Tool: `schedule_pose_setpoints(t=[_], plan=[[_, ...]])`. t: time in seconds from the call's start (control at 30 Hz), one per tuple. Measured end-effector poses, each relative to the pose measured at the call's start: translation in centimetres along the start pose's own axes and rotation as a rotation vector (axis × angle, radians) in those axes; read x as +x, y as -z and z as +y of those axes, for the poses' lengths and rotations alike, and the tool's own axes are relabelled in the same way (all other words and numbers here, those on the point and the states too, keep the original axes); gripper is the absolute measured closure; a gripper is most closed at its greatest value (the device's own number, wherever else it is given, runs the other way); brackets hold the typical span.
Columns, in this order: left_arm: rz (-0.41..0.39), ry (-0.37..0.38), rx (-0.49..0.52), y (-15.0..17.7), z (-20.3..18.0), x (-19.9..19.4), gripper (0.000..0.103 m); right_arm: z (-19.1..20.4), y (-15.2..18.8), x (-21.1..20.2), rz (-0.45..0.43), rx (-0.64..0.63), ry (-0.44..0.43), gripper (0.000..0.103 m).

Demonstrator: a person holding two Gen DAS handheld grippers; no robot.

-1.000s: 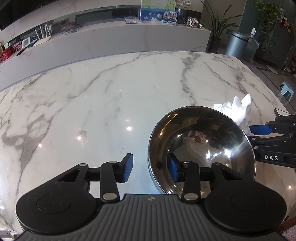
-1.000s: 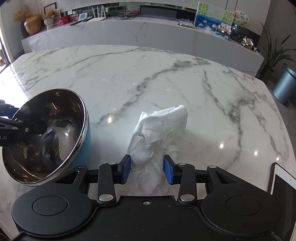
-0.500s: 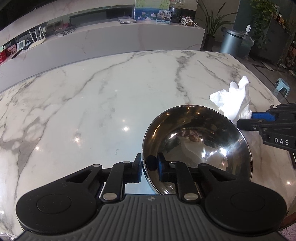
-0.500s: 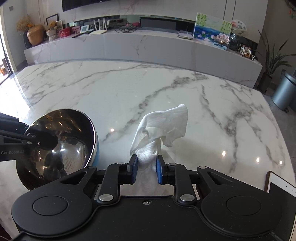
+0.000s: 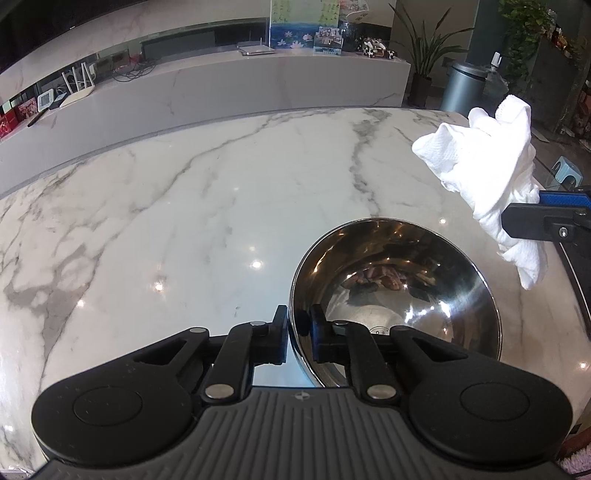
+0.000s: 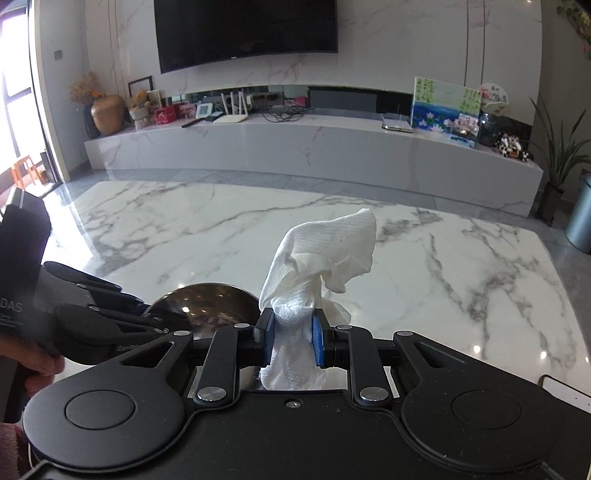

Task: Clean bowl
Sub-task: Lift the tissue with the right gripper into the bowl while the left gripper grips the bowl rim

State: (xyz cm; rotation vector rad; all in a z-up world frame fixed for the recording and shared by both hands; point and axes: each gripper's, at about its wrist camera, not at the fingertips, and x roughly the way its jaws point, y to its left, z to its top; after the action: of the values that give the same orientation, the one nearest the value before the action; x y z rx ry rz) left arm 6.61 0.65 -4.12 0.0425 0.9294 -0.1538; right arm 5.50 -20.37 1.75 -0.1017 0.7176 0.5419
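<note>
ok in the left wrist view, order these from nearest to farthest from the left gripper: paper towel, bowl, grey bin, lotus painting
1. bowl: its rim sits between the fingers of the left gripper, on the marble table.
2. paper towel: up to the right, held by the right gripper.
3 and 4. grey bin, far right on the floor, and lotus painting, on the back counter: too close to call.

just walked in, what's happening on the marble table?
A person with two handheld grippers is set to clean a steel bowl. The left gripper is clamped on the bowl's near rim, pinning it on the marble table. The right gripper is shut on a crumpled white paper towel, held above the table beside the bowl, not yet inside.
</note>
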Motion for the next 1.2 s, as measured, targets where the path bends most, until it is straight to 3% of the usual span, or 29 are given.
schedule_pose_setpoints(t=[0.2,0.33,0.63,0.87,1.2], plan=[[-0.014,-0.014,0.020,-0.1,-0.4,-0.3,0.094,2.1,0.2,0.8,0.043,-0.024,-0.105,0.084],[-0.025,-0.018,0.019,-0.2,-0.3,-0.5,0.094,3.6,0.7,2.4,0.108,-0.057,-0.121,0.084],[-0.025,-0.009,0.017,-0.3,-0.4,-0.5,0.094,4.0,2.4,4.9,0.211,-0.095,-0.073,0.084],[-0.001,0.004,0.001,0.0,-0.6,-0.1,0.094,3.9,2.9,5.2,0.219,-0.108,-0.064,0.084],[0.000,0.040,-0.015,0.2,-1.2,0.0,0.085,2.9,3.5,5.2,0.245,-0.105,-0.066,0.084]])
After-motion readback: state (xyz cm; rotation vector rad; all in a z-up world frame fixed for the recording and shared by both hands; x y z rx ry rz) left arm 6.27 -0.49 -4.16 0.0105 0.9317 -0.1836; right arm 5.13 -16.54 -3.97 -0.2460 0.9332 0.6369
